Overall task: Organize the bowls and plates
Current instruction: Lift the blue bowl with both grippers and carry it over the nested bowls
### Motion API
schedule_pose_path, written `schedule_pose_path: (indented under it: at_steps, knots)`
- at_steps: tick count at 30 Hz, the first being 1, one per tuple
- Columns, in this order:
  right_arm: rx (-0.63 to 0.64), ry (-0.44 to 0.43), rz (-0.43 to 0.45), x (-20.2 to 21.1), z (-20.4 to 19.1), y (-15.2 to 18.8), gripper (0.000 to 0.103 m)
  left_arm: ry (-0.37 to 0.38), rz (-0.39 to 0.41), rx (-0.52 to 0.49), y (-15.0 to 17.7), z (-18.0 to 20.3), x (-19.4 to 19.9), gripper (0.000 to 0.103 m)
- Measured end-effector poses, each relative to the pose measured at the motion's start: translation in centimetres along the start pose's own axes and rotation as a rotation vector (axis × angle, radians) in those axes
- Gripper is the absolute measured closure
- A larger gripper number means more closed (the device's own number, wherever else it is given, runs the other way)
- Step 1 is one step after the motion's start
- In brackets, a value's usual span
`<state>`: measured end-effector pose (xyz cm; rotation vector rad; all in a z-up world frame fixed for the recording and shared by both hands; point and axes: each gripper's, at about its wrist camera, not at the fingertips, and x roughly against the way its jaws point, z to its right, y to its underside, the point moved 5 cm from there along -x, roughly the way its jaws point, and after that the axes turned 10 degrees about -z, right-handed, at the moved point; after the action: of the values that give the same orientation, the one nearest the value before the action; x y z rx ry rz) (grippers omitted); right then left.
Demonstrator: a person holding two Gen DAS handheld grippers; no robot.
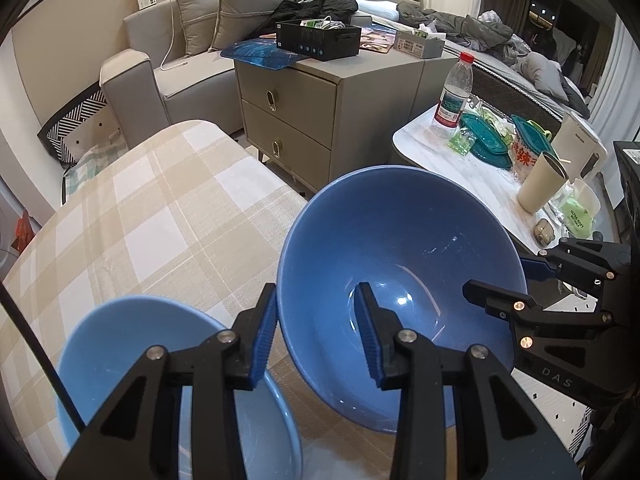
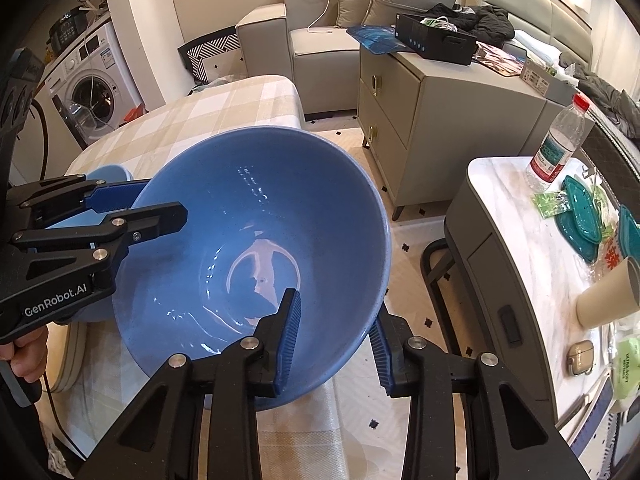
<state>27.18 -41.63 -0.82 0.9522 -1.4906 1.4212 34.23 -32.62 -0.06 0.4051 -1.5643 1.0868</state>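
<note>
Left gripper: jaws narrowed, clamping the rim of the deep glossy blue ceramic bowl. Right gripper: likewise clamps the opposite rim.

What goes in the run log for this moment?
left gripper: shut on big bowl rim | right gripper: shut on opposite rim | small bowl: on table, untouched

Bright, even indoor light from overhead, small white glare spots inside the blue bowl, soft shadows on the checked tablecloth, sharp focus throughout, heavy fisheye bending and dark vignette at corners.
</note>
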Motion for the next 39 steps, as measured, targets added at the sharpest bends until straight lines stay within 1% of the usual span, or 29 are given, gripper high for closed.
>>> schedule_pose_path:
  at_steps: [6,26,39]
  knots:
    - [0.006,0.017,0.016,1.0,-0.3,-0.2,0.069,0.002,0.022,0.003,-0.1,0.1,1.0,0.066]
    - [0.04,0.03,0.081,4.8,-1.6,-1.6,0.069,-0.007,0.088,0.035,-0.2,-0.7,4.4,0.066]
    - [0.08,0.044,0.121,7.0,-3.0,-2.8,0.069,-0.029,0.132,0.055,0.0,-1.8,7.0,0.066]
